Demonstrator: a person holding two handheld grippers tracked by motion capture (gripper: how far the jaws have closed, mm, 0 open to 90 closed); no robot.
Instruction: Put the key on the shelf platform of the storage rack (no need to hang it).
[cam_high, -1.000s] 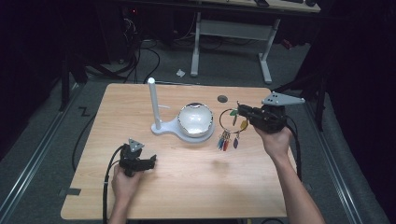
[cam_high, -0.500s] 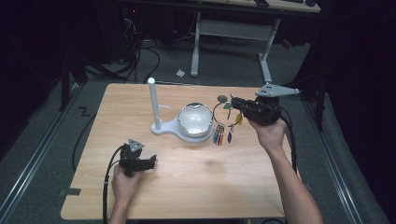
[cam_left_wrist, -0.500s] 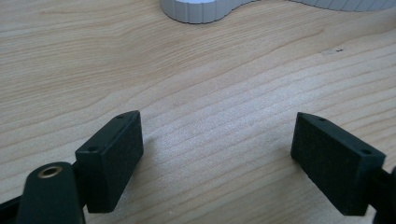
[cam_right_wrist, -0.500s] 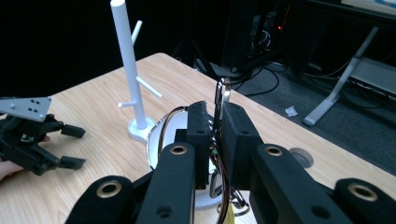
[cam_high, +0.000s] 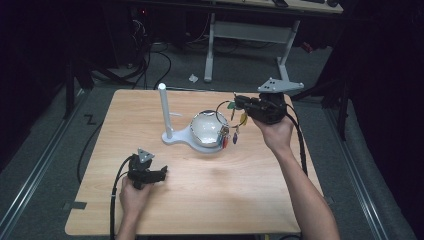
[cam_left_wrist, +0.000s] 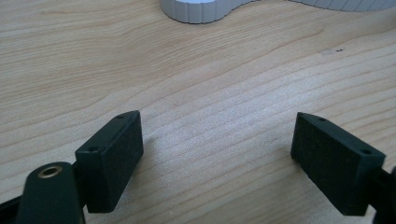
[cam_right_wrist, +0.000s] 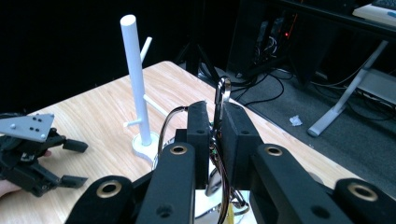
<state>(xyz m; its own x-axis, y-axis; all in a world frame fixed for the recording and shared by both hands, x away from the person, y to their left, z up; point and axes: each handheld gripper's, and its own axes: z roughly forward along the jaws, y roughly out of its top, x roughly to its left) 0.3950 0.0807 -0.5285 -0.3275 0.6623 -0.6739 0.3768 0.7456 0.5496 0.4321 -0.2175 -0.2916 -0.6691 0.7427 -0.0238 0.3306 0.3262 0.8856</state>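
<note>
1. Holding a key ring (cam_high: 223, 107) with coloured tags hanging from it, the right gripper (cam_high: 242, 103) stays lifted above the desk (cam_high: 260, 180), its jaws pressed together on the metal ring (cam_right_wrist: 222, 91).
2. I judge it is held high so that the ring can go over a peg of the white stand (cam_high: 164, 107); the upright post (cam_right_wrist: 135, 70) with its small side pegs is just ahead in the right gripper view.
3. The tags (cam_high: 227, 137) hang free beside the shiny dome (cam_high: 206, 128) on the stand's base, near it; I cannot tell if they touch.
4. The left gripper (cam_high: 159, 174) rests low on the desk, well apart from the stand, its jaws wide apart and holding nothing. It seems to wait there, out of the way.
</note>
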